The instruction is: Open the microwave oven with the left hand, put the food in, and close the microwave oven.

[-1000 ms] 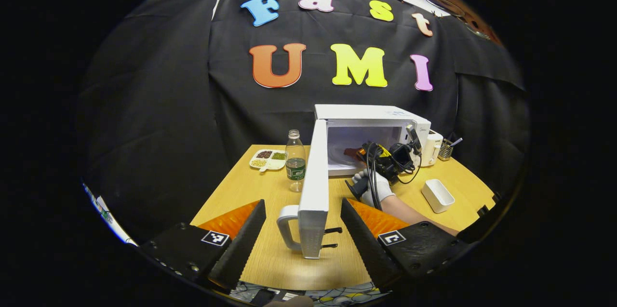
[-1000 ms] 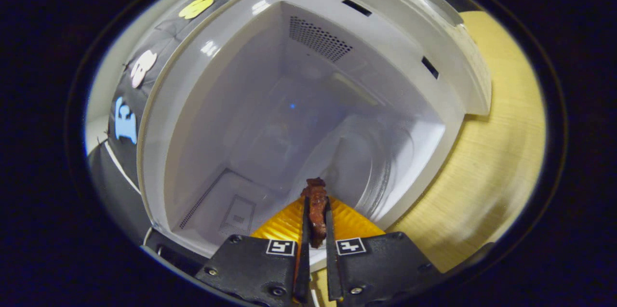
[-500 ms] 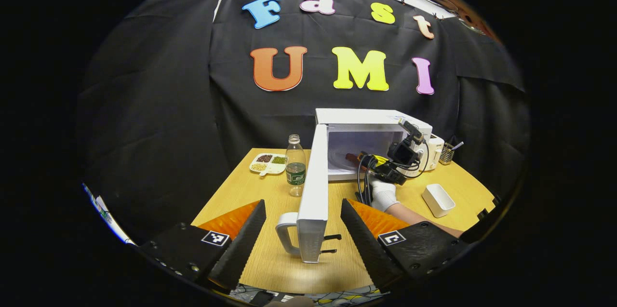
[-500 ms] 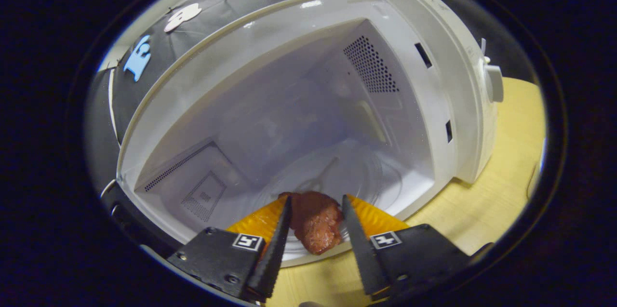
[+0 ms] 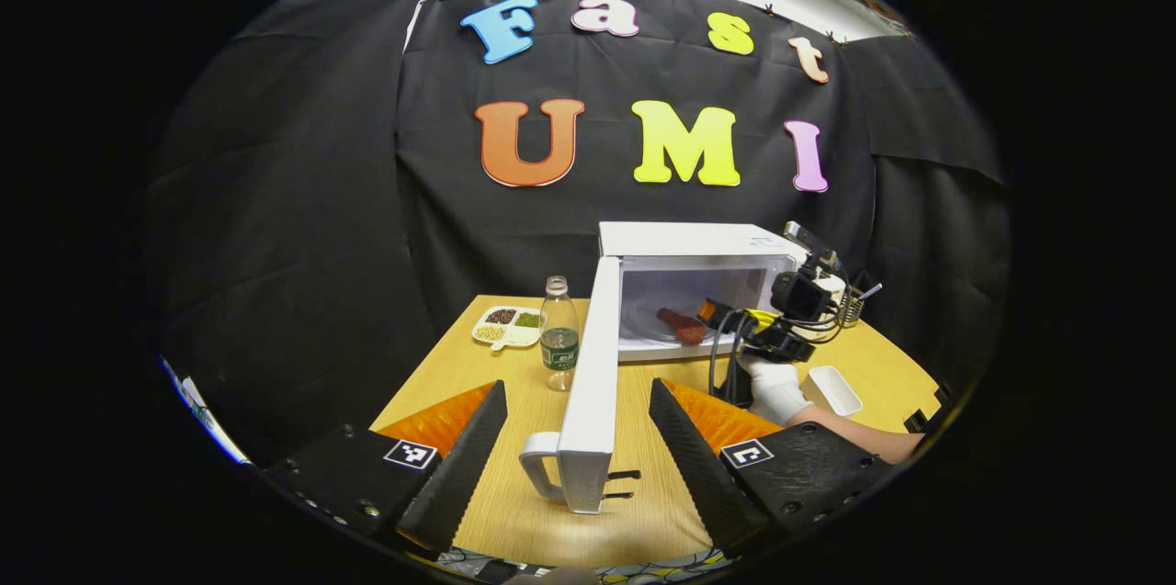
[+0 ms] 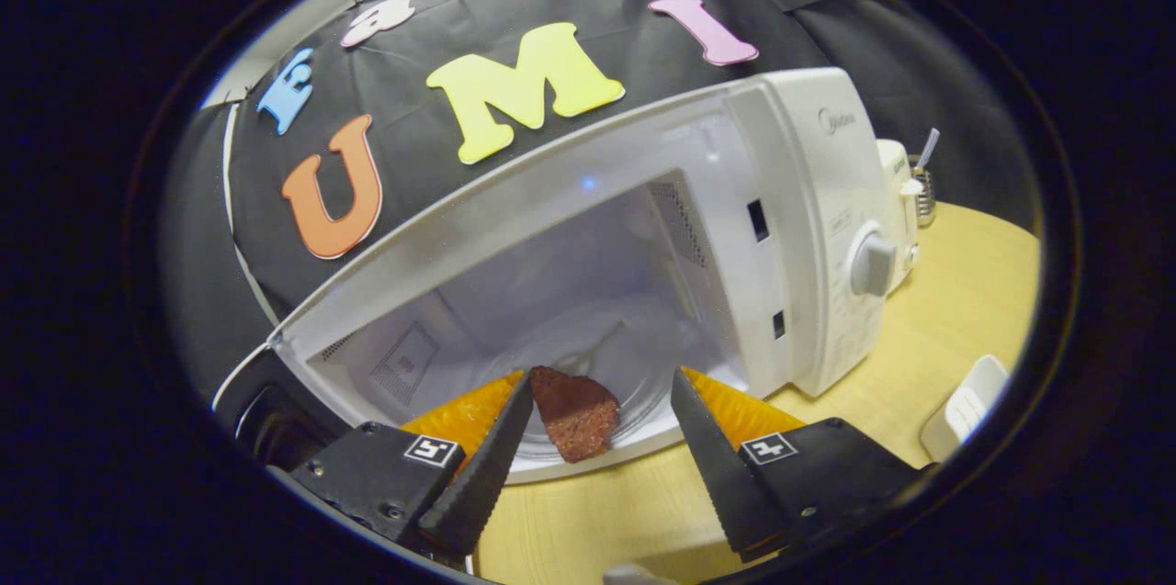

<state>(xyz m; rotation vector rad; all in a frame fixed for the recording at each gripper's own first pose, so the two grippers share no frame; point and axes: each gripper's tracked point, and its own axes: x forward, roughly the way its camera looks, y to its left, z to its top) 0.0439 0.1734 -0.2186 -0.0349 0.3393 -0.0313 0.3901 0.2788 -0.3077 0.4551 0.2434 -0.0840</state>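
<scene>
Because the door of the microwave stands swung fully out toward us, we see it edge-on between the spread fingers of our left gripper, which touch neither the door nor its handle. We judge this gripper waits there to push the door shut. The food, a reddish-brown piece, lies on the glass plate near the front edge of the microwave's floor. Our right gripper sits just outside the opening, fingers wide apart and empty, so the food is released. A bottle and a small dish stand toward the table's far left edge, clear of the door's swing.
</scene>
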